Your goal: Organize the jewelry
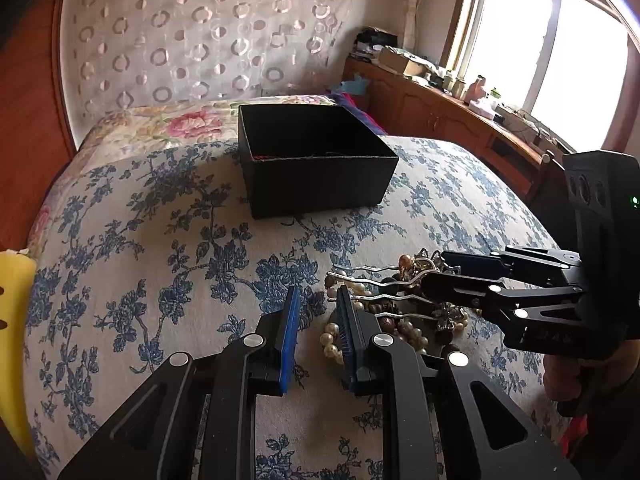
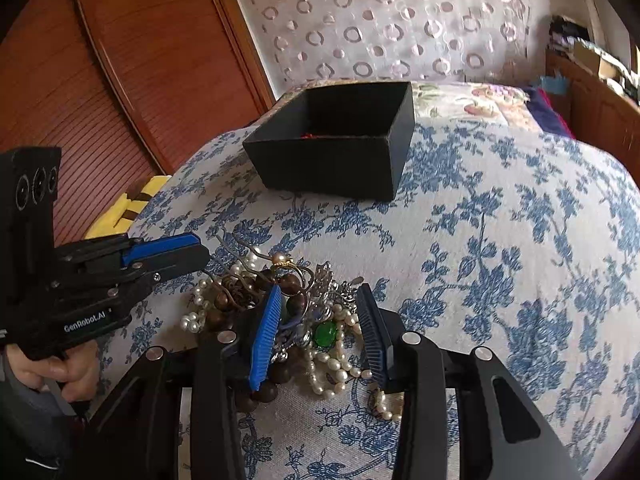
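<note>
A tangled jewelry pile (image 1: 400, 312) (image 2: 312, 320) of pearl strands, brown beads, silver hairpins and a green gem (image 2: 326, 334) lies on the blue floral bedspread. Behind it stands an open black box (image 1: 316, 184) (image 2: 332, 168) with something red on its floor. My right gripper (image 2: 319, 292) (image 1: 436, 272) is low over the pile. Its jaws stand apart with the gem and pearls between them, and the pads are not seen clamping anything. My left gripper (image 1: 318, 292) (image 2: 204, 250) sits at the pile's left edge, slightly open with bare cloth in the gap.
A yellow object (image 1: 12, 320) (image 2: 124, 208) lies at the bed's left edge beside a wooden wardrobe (image 2: 120, 80). A patterned headboard (image 1: 200, 32) rises behind the box. A cluttered wooden cabinet (image 1: 440, 108) runs under the window on the right.
</note>
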